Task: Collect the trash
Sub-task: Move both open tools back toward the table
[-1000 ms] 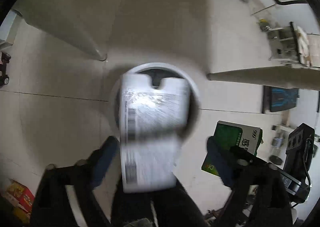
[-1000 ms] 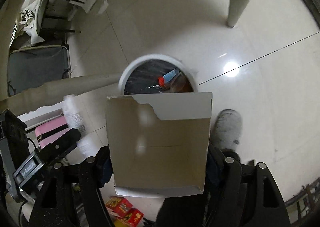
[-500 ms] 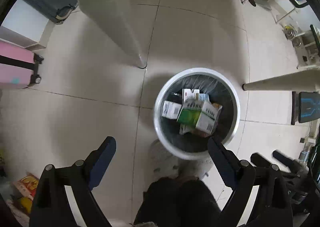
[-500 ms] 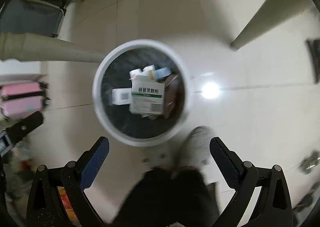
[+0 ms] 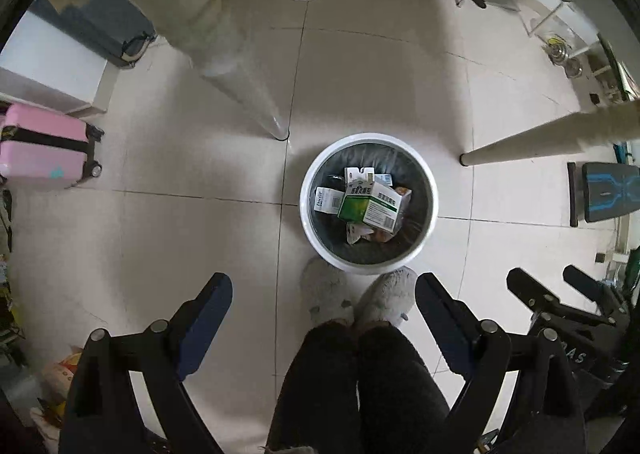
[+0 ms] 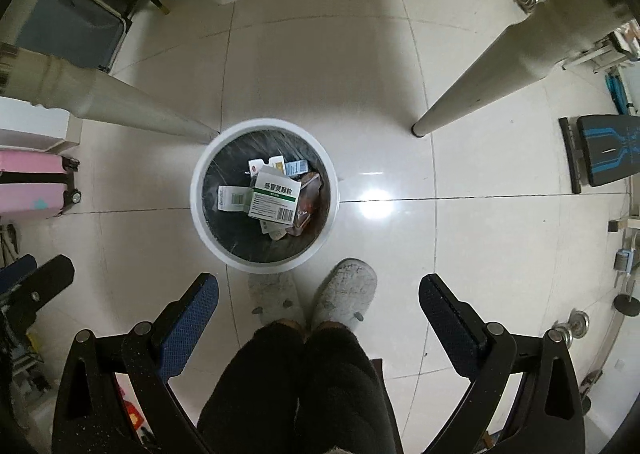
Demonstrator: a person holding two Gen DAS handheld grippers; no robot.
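White plastic trash bin (image 5: 428,226) with a dark liner, sitting on pale glossy floor tiles (image 5: 192,242), and it's already got a decent pile in it. On top is a green-and-white medicine box (image 5: 370,208) lying tilted, barcode side showing in the right wrist view. Next to it, toward the left of the bin, is a smaller white box (image 5: 328,201), and there are a couple more small cartons (image 6: 294,166) plus some brownish wrapper stuff (image 6: 310,198) tucked underneath and to the side.

Both grippers point pretty much straight down at the floor. The left gripper (image 5: 323,296) has its blue-padded fingers spread wide with nothing between them, just floor and the person's fuzzy grey slippers (image 5: 384,300) showing in the gap. Same deal with the right gripper (image 6: 318,298): its jaws have just been opening, they now stand wide apart, and there's nothing held or touched.

In the left wrist view the bin sits right of centre, above the gripper and clear of it, closer to the right-hand finger. In the right wrist view it's left of centre, above the left-hand finger, again well clear. The slippers are right up against the bin's near edge. A table leg (image 6: 480,78) stands off to the upper right, and a pink suitcase (image 5: 44,150) is over at the left edge.
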